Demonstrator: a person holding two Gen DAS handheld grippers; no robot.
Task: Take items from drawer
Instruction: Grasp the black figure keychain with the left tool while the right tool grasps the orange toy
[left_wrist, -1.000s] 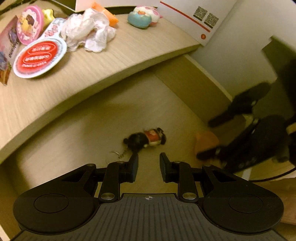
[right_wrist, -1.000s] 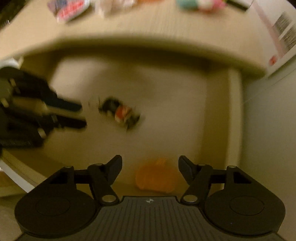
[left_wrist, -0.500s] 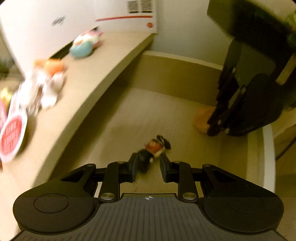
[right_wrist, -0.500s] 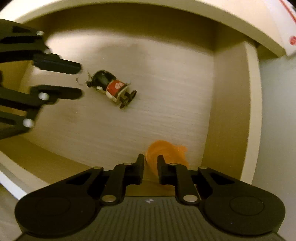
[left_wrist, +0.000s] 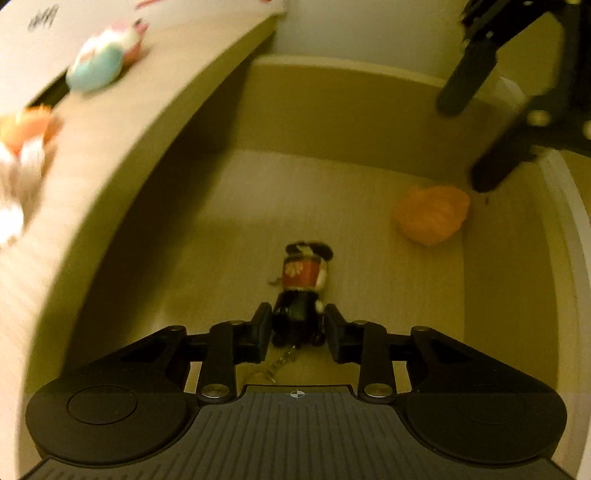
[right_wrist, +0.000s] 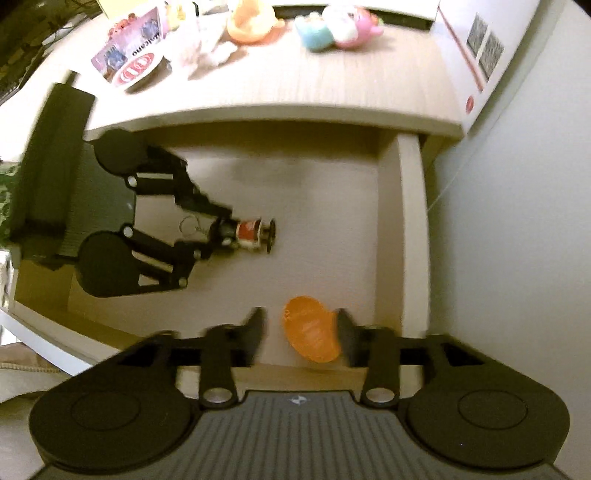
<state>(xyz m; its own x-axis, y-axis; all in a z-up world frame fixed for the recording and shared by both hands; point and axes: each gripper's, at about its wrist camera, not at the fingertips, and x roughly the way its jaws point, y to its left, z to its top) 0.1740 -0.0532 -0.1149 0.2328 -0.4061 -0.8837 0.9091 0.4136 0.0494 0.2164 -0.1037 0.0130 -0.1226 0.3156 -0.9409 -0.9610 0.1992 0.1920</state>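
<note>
The drawer (right_wrist: 410, 229) stands pulled out under the desk top (right_wrist: 295, 85). A small doll keychain (left_wrist: 303, 273), black head and red body, lies on its floor. My left gripper (left_wrist: 298, 325) is shut on the doll's black head, with the key ring trailing back under it. From the right wrist view the left gripper (right_wrist: 221, 230) reaches in from the left onto the doll (right_wrist: 251, 234). An orange crumpled item (right_wrist: 310, 332) rests in the drawer's near right corner. My right gripper (right_wrist: 301, 332) hangs open above it, fingers apart on either side. The left wrist view shows the right gripper (left_wrist: 471, 146) just above the orange item (left_wrist: 432, 214).
On the desk top sit a blue and pink plush toy (right_wrist: 332, 29), an orange toy (right_wrist: 251, 18), white crumpled material (right_wrist: 210, 51), a red and white round tin (right_wrist: 138, 70) and a white box with QR codes (right_wrist: 480, 48). A pale wall runs along the drawer's right side.
My left gripper slid forward onto the doll's head, and the doll turned in line with it. My right gripper went from nearly shut at the orange item to open and pulled back.
</note>
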